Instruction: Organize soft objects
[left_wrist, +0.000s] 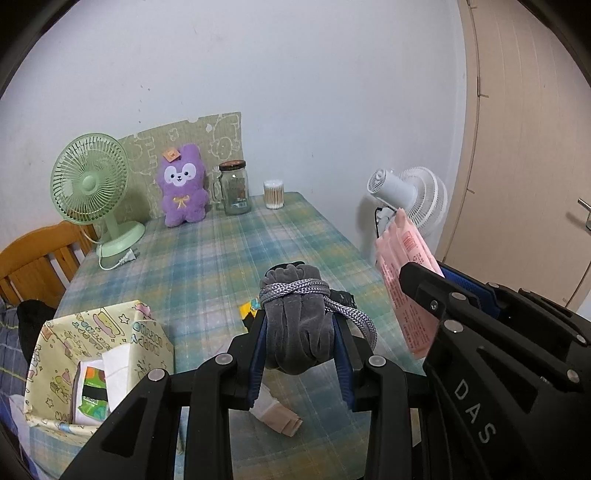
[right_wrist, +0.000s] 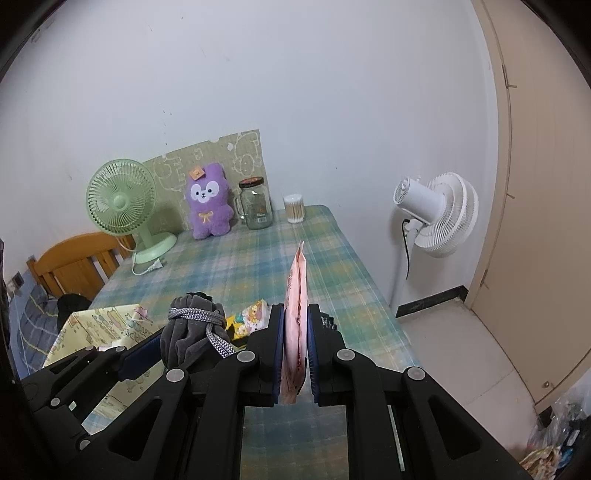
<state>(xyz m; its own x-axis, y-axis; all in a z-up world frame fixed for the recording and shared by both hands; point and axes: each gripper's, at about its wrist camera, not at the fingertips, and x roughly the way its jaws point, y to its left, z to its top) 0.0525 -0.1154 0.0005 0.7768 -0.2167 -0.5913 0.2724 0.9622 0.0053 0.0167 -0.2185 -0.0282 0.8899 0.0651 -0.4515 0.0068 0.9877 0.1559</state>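
Observation:
My left gripper (left_wrist: 300, 325) is shut on a grey velvet pouch (left_wrist: 295, 321) tied with a grey cord, held above the plaid-clothed table (left_wrist: 221, 251). My right gripper (right_wrist: 295, 332) is shut on a flat pink packet (right_wrist: 295, 295), seen edge-on between its blue pads. In the left wrist view the pink packet (left_wrist: 402, 288) hangs at the right in the right gripper (left_wrist: 424, 277). In the right wrist view the pouch (right_wrist: 192, 328) sits at the left in the left gripper (right_wrist: 173, 339). A yellow patterned box (left_wrist: 99, 354) holding tissue packs stands at the table's near left.
A purple plush toy (left_wrist: 181, 184), a green desk fan (left_wrist: 92, 192), a glass jar (left_wrist: 235, 188) and a cotton-swab tub (left_wrist: 273, 194) line the back wall. A small cartoon packet (right_wrist: 251, 317) and a beige folded item (left_wrist: 280, 417) lie on the cloth. A white standing fan (right_wrist: 436, 214) stands right of the table.

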